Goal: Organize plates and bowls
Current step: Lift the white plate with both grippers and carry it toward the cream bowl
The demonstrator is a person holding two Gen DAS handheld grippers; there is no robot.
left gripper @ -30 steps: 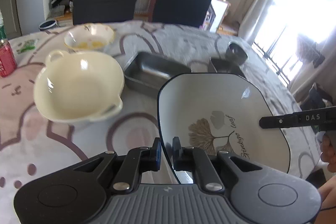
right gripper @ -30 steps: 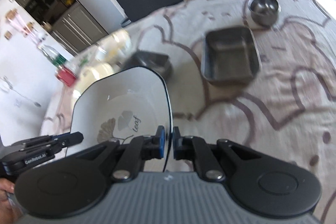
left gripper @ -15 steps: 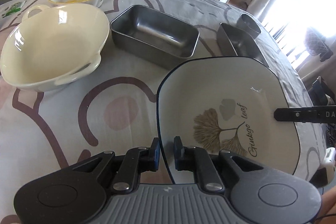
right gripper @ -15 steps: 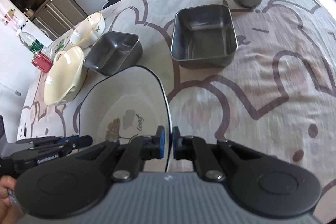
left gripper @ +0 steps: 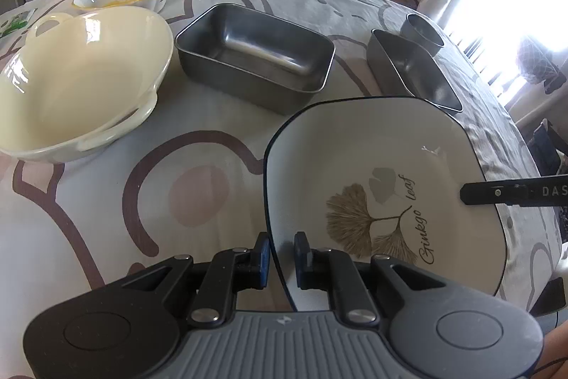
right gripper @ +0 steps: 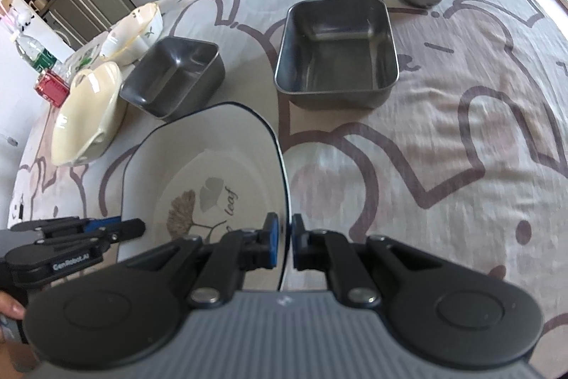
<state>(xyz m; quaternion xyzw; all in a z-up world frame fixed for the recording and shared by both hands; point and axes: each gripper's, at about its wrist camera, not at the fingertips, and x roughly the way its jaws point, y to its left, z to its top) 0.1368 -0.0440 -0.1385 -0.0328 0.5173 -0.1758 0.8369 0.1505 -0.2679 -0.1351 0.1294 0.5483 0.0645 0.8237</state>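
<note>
Carefully: both tools, left tool (left gripper: 282,251) and right tool (right gripper: 285,235), pinch opposite rims of the ginkgo-leaf plate (left gripper: 376,173); keep it level, lowering onto bare bench (right gripper: 426,166)

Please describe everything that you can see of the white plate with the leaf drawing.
The plate is a white, glossy, ceramic-looking dish, squarish with rounded corners and a thin dark rim line. Inside it are brown and grey ginkgo leaves and the words "Ginkgo leaf". It looks empty. The left gripper and the right gripper each pinch an opposite edge of its rim. Whether it rests on the patterned tablecloth or is held just above it cannot be told.
</note>
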